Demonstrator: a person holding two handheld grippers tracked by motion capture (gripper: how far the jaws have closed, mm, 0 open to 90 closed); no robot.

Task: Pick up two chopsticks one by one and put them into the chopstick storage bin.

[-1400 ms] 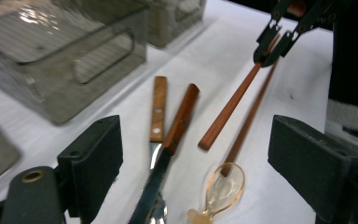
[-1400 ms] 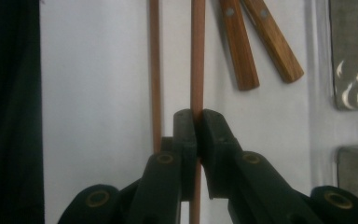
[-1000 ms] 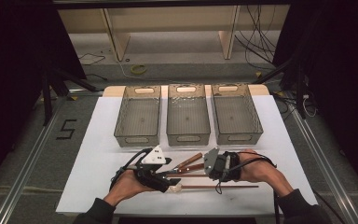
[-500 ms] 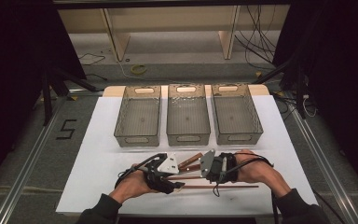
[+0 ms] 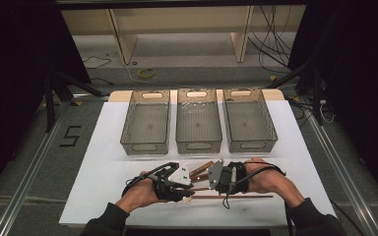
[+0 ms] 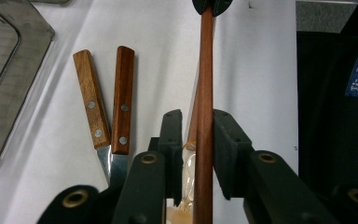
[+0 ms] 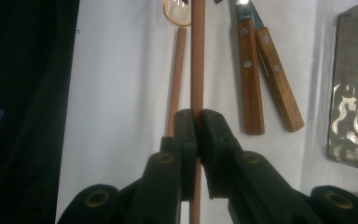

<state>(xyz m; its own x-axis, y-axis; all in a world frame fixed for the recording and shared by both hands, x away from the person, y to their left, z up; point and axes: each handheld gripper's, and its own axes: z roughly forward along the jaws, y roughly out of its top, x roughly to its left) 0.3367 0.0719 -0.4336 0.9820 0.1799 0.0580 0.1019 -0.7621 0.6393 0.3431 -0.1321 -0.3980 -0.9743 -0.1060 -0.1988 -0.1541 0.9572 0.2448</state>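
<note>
White bench (image 5: 103,162) top runs bare along its near edge, where both forearms come in, and bare strips stay free at the left and right edges. Close to that near edge a long brown wooden stick (image 5: 246,196) lies along it, with a thinner stick just beside it. The right hand-held gripper (image 7: 196,122) is clamped tight on the stick; the left hand-held gripper (image 6: 196,128) straddles the same stick with its jaws slightly apart, a gap showing on each side. Just beyond, two wooden-handled knives (image 6: 105,100) lie side by side, touching. Three clear bins (image 5: 198,120) stand in a row toward the far edge, well apart from the hands. Since a second ago, the left hand-held gripper has slid rightward, closer to the right one.
</note>
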